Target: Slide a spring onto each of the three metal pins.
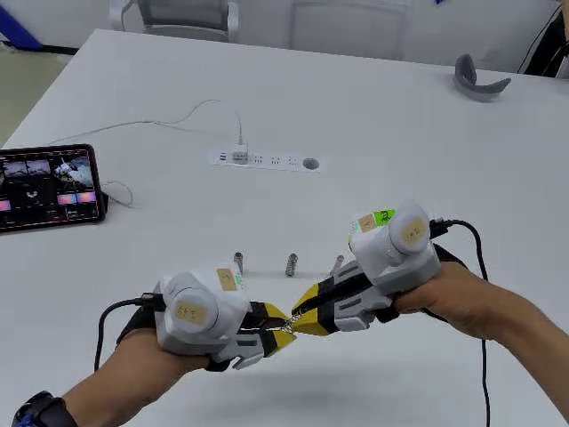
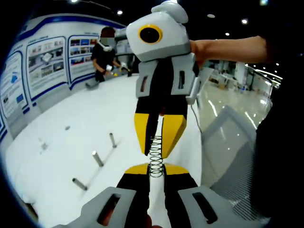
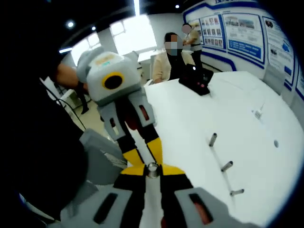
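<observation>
Gripping now: the left tongs [image 2: 156, 169] and the right tongs [image 3: 152, 170] meet tip to tip just above the worktop [image 1: 400, 116]. Each pair of jaws is drawn in to a sliver and nips one end of the same spring [image 2: 155, 153].
Spring: a thin, bright wire coil, open-wound, running straight between the two sets of yellow tips. In the right gripper view it shows end-on as a small shiny ring. It is held in the air, on no pin.
Tongs build: yellow tips on black arms, with smooth pale grey bodies.
Pins: three short grey metal posts stand in a row just beyond the tongs, apart from one another.
Progress: the middle pin [image 1: 292, 264] looks ribbed in the head view, as if a coil sits on it, though it is too small to be sure. The pin towards the tablet [image 1: 49, 185] side [image 1: 238, 261] and the pin beside the right tongs [image 1: 338, 262] look smooth and bare. I judge at best one done, two left.
Worktop: smooth matt white, carrying a white power strip [image 1: 267, 161] farther back and the dark, glossy tablet well off to one side.
</observation>
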A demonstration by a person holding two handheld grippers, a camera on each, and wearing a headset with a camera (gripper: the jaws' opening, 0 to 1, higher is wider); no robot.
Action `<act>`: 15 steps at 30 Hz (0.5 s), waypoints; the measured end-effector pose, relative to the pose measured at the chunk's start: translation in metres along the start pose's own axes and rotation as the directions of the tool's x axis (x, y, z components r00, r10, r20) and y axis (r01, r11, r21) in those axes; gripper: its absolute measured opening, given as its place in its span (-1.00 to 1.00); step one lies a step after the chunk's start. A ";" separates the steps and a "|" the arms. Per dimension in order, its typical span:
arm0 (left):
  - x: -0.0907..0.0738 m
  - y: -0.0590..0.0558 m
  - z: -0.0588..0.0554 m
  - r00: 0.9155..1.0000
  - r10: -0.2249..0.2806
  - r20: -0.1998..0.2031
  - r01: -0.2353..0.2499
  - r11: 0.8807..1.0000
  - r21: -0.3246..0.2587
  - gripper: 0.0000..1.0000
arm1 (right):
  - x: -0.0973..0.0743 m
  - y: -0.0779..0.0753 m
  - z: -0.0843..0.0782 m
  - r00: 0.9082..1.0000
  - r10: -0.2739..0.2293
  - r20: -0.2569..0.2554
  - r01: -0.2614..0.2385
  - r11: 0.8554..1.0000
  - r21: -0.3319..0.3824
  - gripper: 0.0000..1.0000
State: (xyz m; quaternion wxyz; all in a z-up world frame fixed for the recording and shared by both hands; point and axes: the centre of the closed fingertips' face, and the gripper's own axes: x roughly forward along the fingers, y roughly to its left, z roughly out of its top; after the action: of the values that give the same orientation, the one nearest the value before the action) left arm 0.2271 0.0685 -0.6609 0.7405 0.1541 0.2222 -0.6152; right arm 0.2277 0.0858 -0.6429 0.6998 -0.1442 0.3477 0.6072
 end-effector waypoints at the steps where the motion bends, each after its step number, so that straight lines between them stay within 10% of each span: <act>1: 0.000 0.000 0.000 1.000 -0.001 0.000 0.001 1.000 0.002 -0.81 | 0.000 0.000 0.000 1.000 0.002 -0.003 -0.002 1.000 -0.005 -0.75; 15: 0.003 -0.005 0.008 1.000 -0.025 0.006 0.024 0.999 0.037 -0.81 | 0.001 0.002 -0.006 0.997 0.066 -0.046 -0.068 0.997 -0.035 -0.75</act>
State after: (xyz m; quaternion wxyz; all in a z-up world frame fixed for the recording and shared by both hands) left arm 0.2238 0.0614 -0.6553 0.7306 0.1631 0.2102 -0.6288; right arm 0.2238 0.0834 -0.6475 0.6682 -0.1589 0.3569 0.6331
